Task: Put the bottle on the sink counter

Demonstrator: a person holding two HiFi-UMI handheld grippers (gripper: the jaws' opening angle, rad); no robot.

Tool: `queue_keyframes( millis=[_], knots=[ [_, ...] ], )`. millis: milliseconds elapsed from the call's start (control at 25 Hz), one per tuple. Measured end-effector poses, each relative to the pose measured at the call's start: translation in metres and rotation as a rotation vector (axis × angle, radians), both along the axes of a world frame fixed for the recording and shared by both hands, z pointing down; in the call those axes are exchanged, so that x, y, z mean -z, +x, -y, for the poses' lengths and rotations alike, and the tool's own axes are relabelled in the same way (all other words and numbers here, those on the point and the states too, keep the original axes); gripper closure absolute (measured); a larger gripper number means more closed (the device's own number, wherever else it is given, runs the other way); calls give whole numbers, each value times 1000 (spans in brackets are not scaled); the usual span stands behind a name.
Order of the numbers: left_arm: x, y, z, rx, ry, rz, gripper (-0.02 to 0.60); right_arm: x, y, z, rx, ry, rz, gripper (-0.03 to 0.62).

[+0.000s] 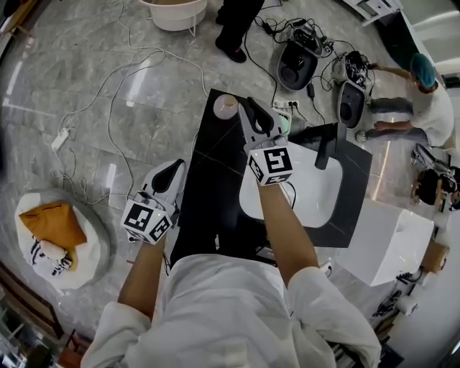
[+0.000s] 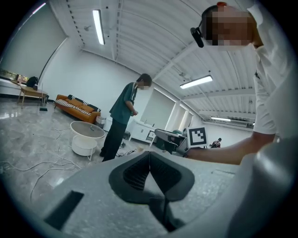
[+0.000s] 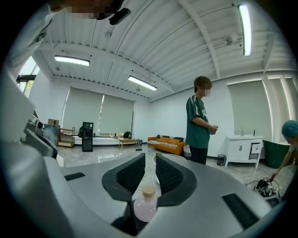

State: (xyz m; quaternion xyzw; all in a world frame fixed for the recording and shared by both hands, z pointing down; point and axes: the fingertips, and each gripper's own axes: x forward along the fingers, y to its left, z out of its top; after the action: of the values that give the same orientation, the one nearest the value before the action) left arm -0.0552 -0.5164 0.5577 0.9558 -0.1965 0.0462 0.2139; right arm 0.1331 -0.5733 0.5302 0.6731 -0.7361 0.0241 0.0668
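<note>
A small pink bottle (image 1: 225,106) with a tan cap stands upright on the far left corner of the black sink counter (image 1: 208,180). My right gripper (image 1: 257,115) hovers over the counter just right of the bottle, jaws partly apart. In the right gripper view the bottle (image 3: 145,207) shows low in the gap of the right gripper (image 3: 149,160), and the pads do not press on it. My left gripper (image 1: 176,167) hangs beside the counter's left edge. Seen from its own camera, the left gripper (image 2: 149,160) is shut and empty.
A white basin (image 1: 287,194) and a black faucet (image 1: 325,151) fill the counter's right part. Cables (image 1: 115,93) trail over the marble floor. A white tub (image 1: 176,13), a standing person (image 1: 233,29), a crouching person (image 1: 431,100) and a white bag (image 1: 54,233) surround the counter.
</note>
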Motion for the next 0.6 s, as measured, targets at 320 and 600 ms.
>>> queue_keyframes(
  millis=[320,600],
  knots=[
    [52,18,-18,-32,61,-61,565,100,6,-65,-57,113,26,563],
    [77,53,-41,-109,86,-90,566,151,21,-130,-105,182,14,572]
  ],
)
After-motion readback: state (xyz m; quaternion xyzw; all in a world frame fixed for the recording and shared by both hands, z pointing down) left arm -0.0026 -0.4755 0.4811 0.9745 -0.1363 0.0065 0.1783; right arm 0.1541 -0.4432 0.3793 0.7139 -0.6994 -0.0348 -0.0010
